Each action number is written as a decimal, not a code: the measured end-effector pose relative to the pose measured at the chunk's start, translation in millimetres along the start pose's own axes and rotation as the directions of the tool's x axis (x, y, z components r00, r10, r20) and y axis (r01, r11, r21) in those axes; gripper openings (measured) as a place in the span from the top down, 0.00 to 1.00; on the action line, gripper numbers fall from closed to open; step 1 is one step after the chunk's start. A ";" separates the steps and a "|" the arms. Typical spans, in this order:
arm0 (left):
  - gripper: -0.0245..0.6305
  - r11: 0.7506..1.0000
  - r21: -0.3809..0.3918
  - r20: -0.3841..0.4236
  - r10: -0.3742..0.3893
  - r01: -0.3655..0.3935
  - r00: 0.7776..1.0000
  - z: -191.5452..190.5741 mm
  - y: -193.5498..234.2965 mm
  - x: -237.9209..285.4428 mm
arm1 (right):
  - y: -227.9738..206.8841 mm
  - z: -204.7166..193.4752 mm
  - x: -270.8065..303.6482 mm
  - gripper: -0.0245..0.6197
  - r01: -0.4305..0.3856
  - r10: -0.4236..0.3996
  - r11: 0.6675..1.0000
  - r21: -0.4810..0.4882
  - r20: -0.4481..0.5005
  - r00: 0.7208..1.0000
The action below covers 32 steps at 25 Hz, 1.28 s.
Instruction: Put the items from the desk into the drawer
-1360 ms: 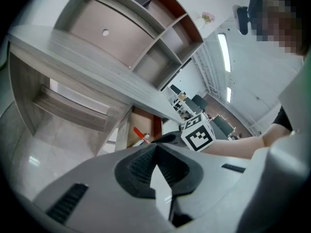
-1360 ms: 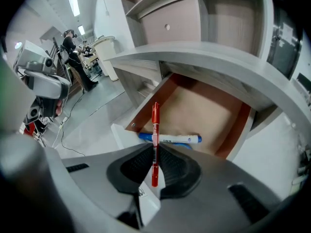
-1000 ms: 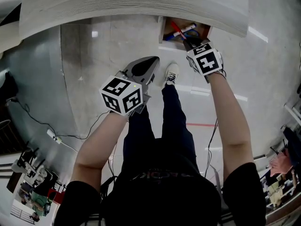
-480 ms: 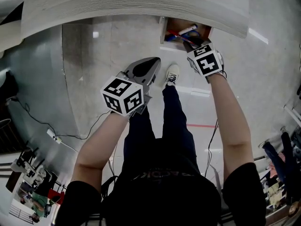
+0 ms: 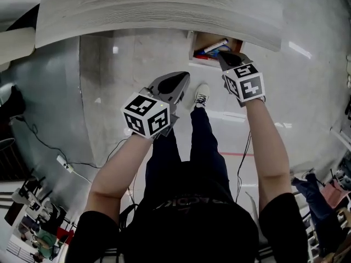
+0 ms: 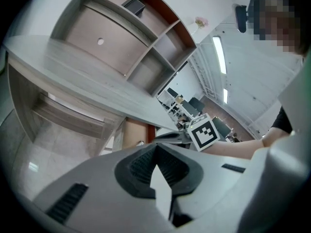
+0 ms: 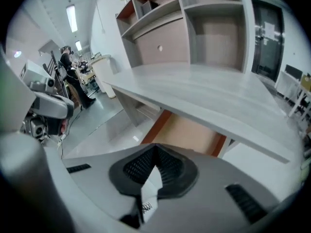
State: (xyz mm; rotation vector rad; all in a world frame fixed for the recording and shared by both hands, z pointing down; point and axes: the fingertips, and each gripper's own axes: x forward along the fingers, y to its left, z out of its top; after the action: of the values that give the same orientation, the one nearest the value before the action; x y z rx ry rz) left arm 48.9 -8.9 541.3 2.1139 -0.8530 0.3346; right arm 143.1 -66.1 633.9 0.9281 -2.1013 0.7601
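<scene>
slantwise in drawer (image 5: 201,39), marker (image 5: 215,45), lower-left to upper-right

You are working under bright ceiling strip lights (image 6: 219,55); glare is streaking the glossy floor (image 5: 307,70), and fisheye distortion is bending every edge.

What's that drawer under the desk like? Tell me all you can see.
The drawer is pulled out from under the pale wood-grain desk, only partly showing past its edge. Its inside looks tan, like board. Red, blue and white pens lie in it. The right gripper hovers over its right end.
</scene>
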 end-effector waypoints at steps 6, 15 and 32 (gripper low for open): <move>0.96 0.999 0.039 0.039 -0.018 0.016 0.999 27.0 -8.1 -14.4 | 13.6 42.5 -45.4 0.94 -0.028 0.012 0.995 0.095 0.168 0.986; 0.96 0.992 0.120 0.078 -0.038 0.029 0.996 60.4 -19.8 -48.3 | 57.3 95.0 -97.7 0.94 -0.069 0.034 0.993 0.098 0.322 0.946; 0.96 0.957 0.288 0.187 -0.080 0.023 0.979 121.1 -40.1 -119.6 | 151.2 166.3 -146.6 0.94 -0.127 0.132 0.991 -0.043 0.457 0.880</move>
State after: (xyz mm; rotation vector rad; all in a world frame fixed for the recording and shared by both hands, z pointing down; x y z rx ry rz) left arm -18.4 -29.7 381.3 2.4653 -0.9050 0.2332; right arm 35.5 -46.5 388.9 1.0470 -2.6008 0.6359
